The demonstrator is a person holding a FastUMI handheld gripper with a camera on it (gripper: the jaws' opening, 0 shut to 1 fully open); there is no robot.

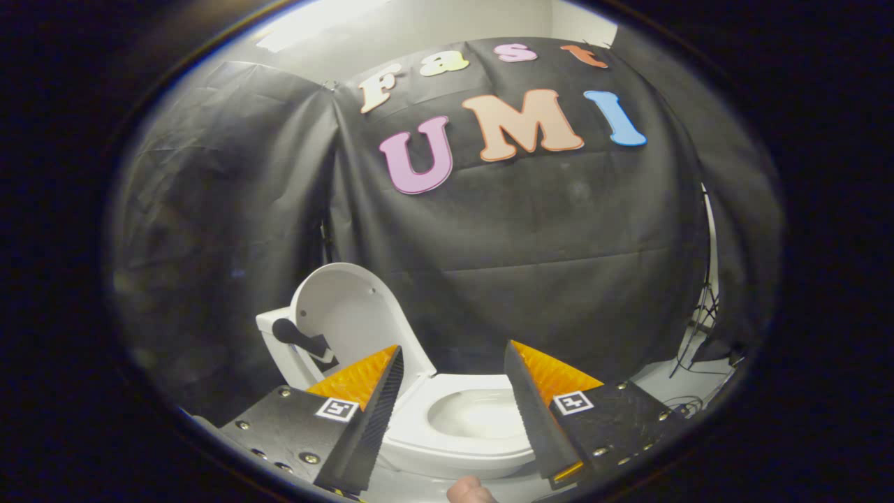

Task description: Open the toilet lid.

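Hovering my gripper (452, 381) spread wide and empty; lid (349, 314) upright beyond the left finger, bowl (475, 412) between fingers, black cloth wall (545, 251) behind.

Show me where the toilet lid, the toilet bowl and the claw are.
toilet lid (353, 307): gripper view, inner face of the raised lid.
toilet bowl (482, 413): gripper view, inside the basin.
claw (452, 363): gripper view, gap between its open fingertips.

toilet (457, 423): white | lid (349, 314): white | lid handle (297, 337): black | wall cloth (531, 265): black
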